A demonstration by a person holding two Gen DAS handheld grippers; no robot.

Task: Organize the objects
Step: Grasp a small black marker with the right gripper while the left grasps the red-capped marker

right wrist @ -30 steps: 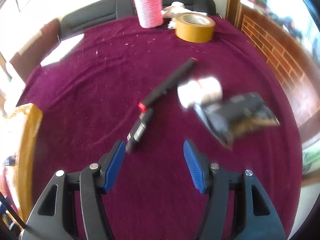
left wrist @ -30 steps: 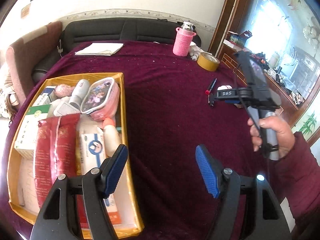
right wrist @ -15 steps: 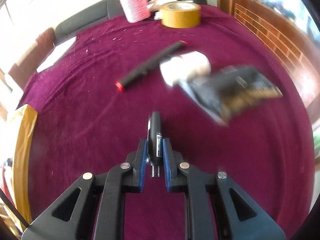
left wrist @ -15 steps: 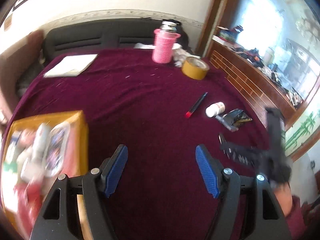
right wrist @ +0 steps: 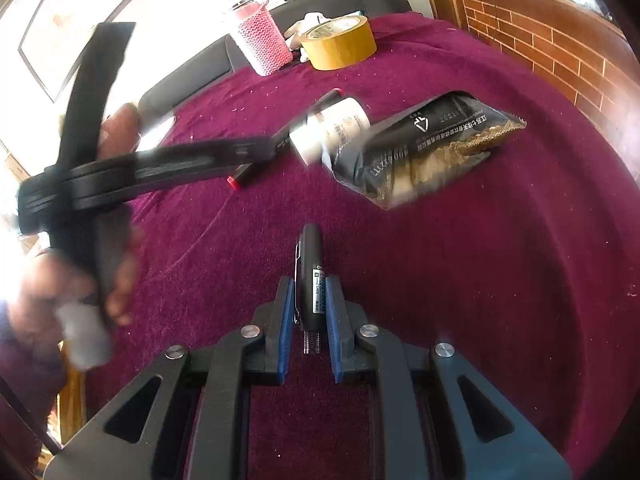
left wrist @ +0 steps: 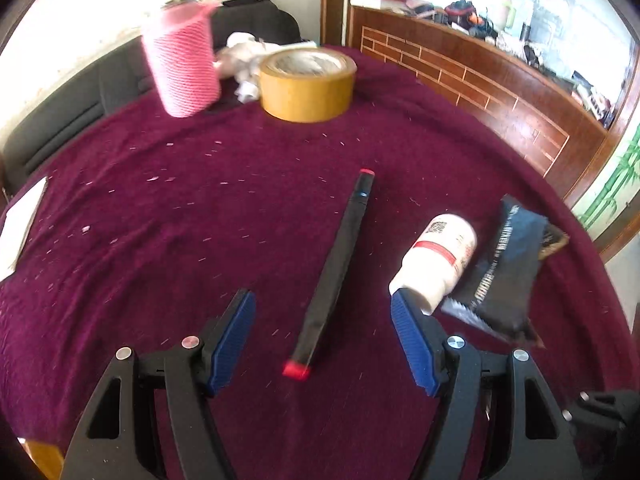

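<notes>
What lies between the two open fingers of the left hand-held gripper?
In the left wrist view, the long black marker with red ends lies on the cloth between the fingers of the left hand-held gripper, untouched.

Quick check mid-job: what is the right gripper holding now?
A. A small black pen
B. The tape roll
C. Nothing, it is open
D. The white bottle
A. In the right wrist view the right gripper has its blue pads shut on a small black pen, while the white bottle and tape roll lie apart on the cloth.
</notes>
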